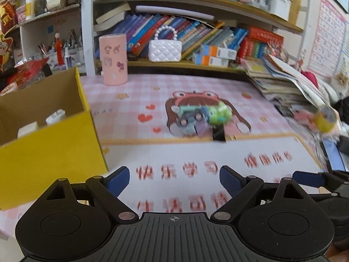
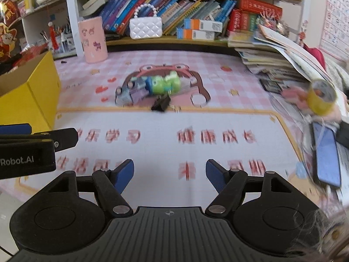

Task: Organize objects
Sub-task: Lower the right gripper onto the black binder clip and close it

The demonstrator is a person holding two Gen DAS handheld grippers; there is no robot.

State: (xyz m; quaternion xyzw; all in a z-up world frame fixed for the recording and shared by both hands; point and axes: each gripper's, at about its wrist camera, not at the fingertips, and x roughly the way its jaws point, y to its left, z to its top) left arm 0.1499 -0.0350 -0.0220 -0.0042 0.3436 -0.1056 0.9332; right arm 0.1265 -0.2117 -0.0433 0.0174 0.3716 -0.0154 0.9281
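Both wrist cameras look forward and downward over the pink desk mat, sharing the toy pile and far bookshelf; the left view sits nearer the yellow box.

My grippers' housings are matt black ribbed plastic; pads textured blue. Box: plain brown cardboard inside, smooth yellow outside. Desk mat: smooth printed surface. Handbag: glossy white, quilted.

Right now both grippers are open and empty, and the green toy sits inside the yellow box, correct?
Not quite. The green toy lies on the pink checked mat, well apart from the yellow box, as the right wrist view shows. Both the left gripper and right gripper are open and empty.
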